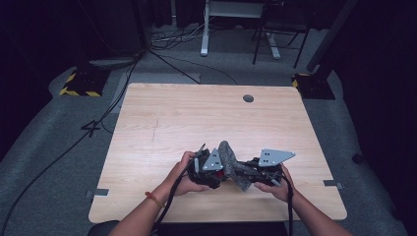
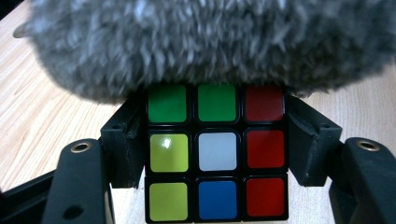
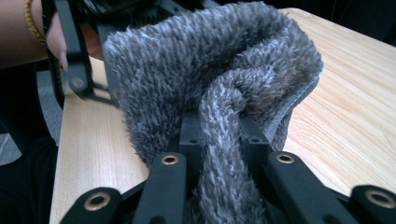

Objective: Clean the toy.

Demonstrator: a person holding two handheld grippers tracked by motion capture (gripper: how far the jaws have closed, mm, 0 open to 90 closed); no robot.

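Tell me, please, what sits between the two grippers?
A fluffy grey cloth bridges the left gripper and right gripper, seen in the high view.

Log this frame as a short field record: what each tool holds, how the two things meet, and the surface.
left tool: shut on the puzzle cube, one jaw on each side
right tool: shut on a fold of the grey fluffy cloth
contact: the cloth lies against the top of the cube
cube face in the left gripper view: two green and a red on top, yellow, white, red in the middle, yellow, blue, red below
surface: light wooden table, both tools near its front edge
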